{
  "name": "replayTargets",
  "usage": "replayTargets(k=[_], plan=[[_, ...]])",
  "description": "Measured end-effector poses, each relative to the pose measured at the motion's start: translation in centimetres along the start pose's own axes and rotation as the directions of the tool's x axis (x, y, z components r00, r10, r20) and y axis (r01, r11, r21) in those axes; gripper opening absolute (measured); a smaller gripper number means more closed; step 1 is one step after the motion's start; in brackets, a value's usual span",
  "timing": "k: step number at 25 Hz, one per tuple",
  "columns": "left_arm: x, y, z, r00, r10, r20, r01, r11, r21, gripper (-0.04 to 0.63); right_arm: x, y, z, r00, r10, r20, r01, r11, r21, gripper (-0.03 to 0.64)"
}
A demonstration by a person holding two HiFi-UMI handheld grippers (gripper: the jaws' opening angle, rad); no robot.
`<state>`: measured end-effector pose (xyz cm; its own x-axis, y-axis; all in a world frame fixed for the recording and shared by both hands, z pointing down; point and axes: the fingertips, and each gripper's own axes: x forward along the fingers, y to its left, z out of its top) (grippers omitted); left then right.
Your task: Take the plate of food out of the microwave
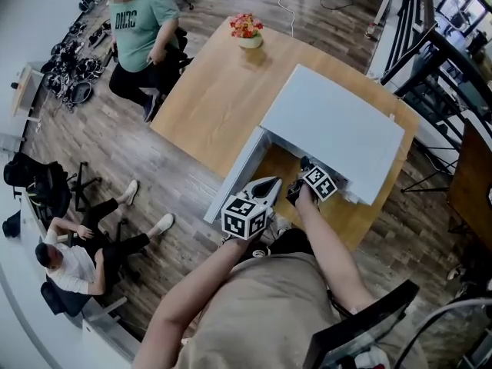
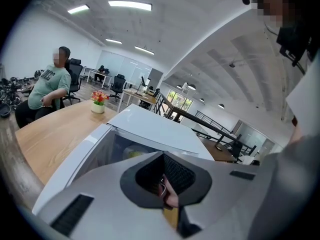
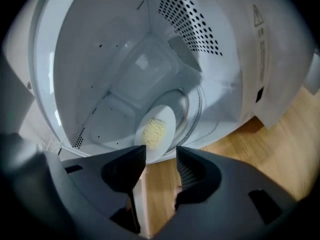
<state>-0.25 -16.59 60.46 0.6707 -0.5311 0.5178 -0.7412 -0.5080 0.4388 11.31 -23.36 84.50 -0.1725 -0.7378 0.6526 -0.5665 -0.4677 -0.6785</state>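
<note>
The white microwave (image 1: 330,125) stands on the wooden table (image 1: 207,98) with its door (image 1: 234,177) swung open to the left. Inside, on the glass turntable (image 3: 192,109), lies a small white plate (image 3: 156,131) with yellow food in its middle. My right gripper (image 3: 161,151) is at the mouth of the oven, open, its dark fingertips just short of the plate's near rim, pressing on nothing. In the head view the right gripper (image 1: 298,187) is at the oven opening. My left gripper (image 1: 270,183) hovers beside the open door, shut and empty, and looks over the oven's top (image 2: 155,126).
A pot of red and orange flowers (image 1: 247,31) sits at the table's far end. One person (image 1: 142,29) sits on a chair beyond the table, and another (image 1: 77,256) sits at the left. Black metal frames (image 1: 430,68) stand to the right.
</note>
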Motion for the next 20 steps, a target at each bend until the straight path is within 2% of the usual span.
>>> replayTargets(k=[7,20], plan=[[0.3,1.3,0.1,1.0,-0.007,-0.017,0.007,1.0,0.0,0.003,1.4,-1.4,-0.3,0.996,-0.086,0.017,0.082,0.985,0.155,0.172],[-0.3,3.4,0.8,0.998,-0.02,-0.052,0.021,1.0,0.019,0.002,3.1,-0.6,-1.1,0.994,-0.108,0.031,0.096,0.961,0.261,0.156]])
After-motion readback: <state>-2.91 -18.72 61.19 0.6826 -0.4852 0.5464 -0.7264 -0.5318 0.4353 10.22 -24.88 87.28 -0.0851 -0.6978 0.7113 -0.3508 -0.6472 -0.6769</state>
